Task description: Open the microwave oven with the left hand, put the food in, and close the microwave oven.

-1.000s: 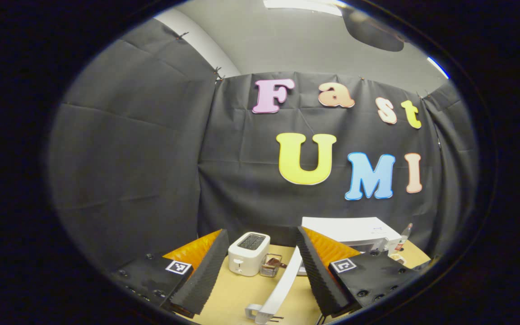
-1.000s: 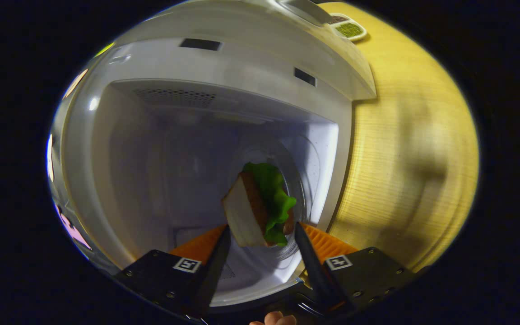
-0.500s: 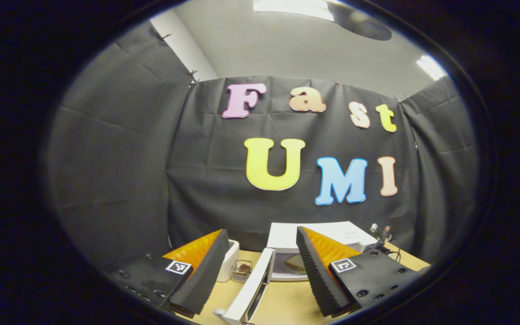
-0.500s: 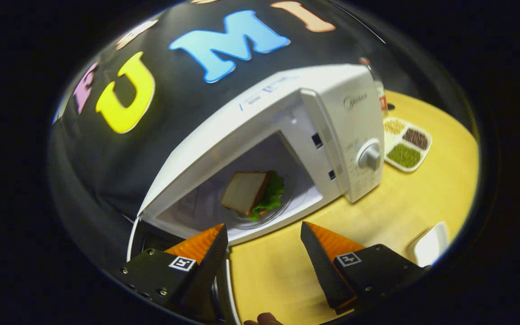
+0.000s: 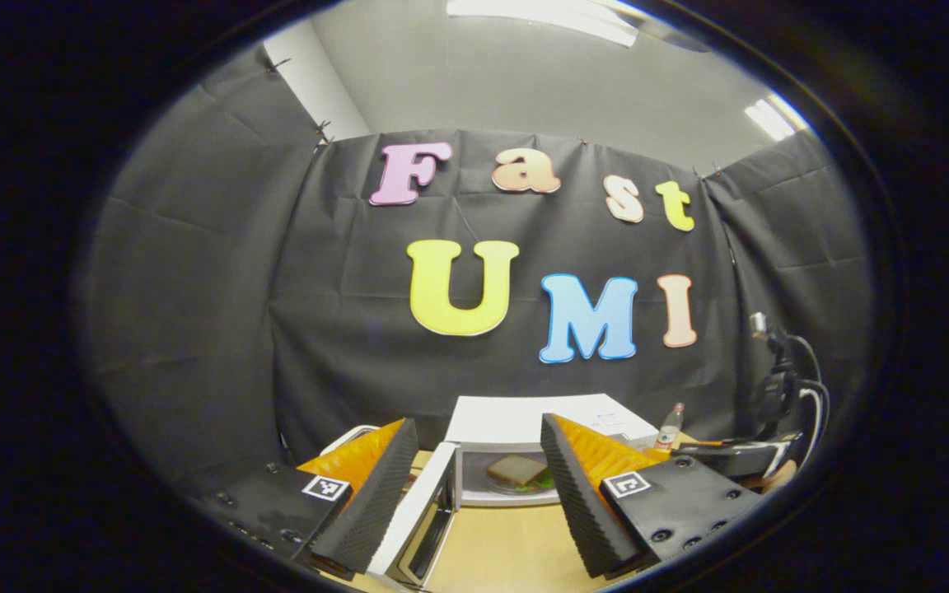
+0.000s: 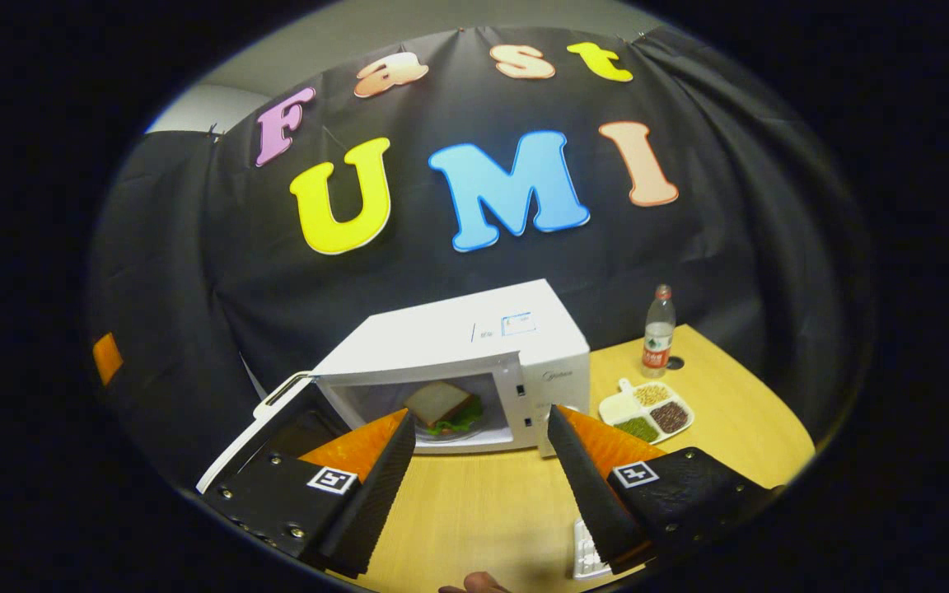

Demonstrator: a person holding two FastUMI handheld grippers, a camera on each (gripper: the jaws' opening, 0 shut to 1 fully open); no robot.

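Meanwhile, the sandwich (image 6: pixel 441 405) is lying inside the white microwave (image 6: pixel 474 338) at the far side of the wooden worktop (image 6: pixel 491 511), and the microwave's door (image 6: pixel 264 428) is standing wide open, swung out to the left. Both the left gripper (image 5: pixel 470 482) and the right gripper (image 6: pixel 481 473) are hovering near the front of the worktop with their fingers spread wide apart, gripping nothing. To the right of the microwave a divided tray of grains (image 6: pixel 647 409) is sitting on the worktop, with a plastic bottle (image 6: pixel 657 331) standing just beyond it.
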